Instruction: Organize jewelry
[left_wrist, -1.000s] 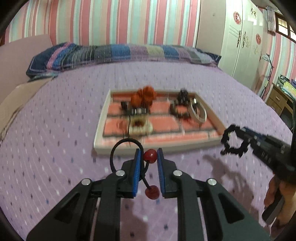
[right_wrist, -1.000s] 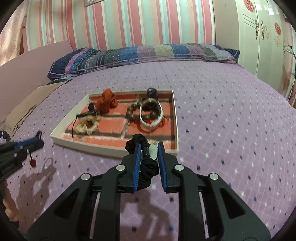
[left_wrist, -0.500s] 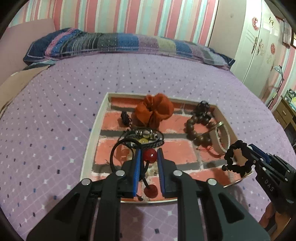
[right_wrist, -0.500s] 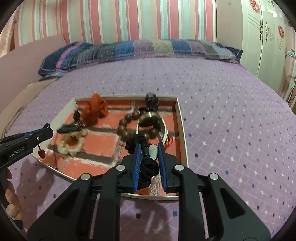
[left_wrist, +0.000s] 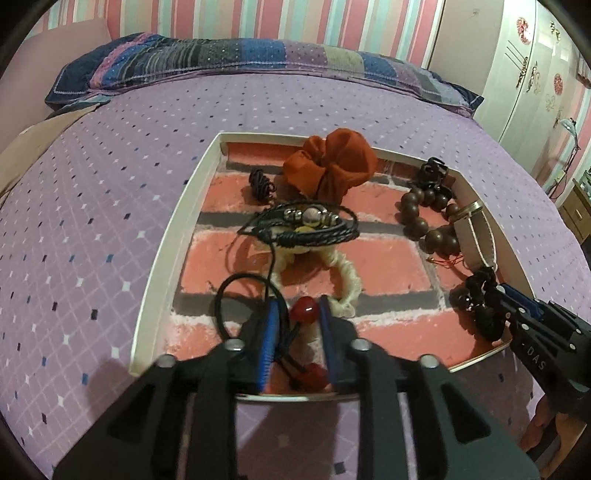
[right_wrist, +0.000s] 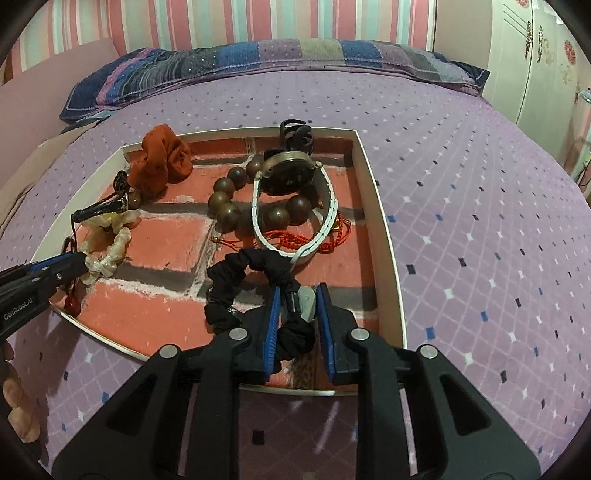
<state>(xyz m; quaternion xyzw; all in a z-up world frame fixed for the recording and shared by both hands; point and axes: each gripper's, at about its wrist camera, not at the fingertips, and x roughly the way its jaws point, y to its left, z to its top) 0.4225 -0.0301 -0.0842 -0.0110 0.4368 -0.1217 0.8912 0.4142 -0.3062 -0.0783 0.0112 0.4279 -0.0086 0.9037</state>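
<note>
A white-rimmed tray with a brick-pattern floor lies on the purple bed. My left gripper is shut on a black hair tie with red beads, low over the tray's near left part. My right gripper is shut on a black scrunchie over the tray's near right part; it also shows in the left wrist view. Inside the tray lie an orange scrunchie, a black leather bracelet, a cream scrunchie, a wooden bead bracelet and a white-strap watch.
A small black hair clip sits at the tray's far edge and a dark coiled tie near the orange scrunchie. A striped pillow lies at the bed's head. A white wardrobe stands at the right.
Both grippers have moved forward and down from in front of the tray to over its near part, each still holding its hair tie.
</note>
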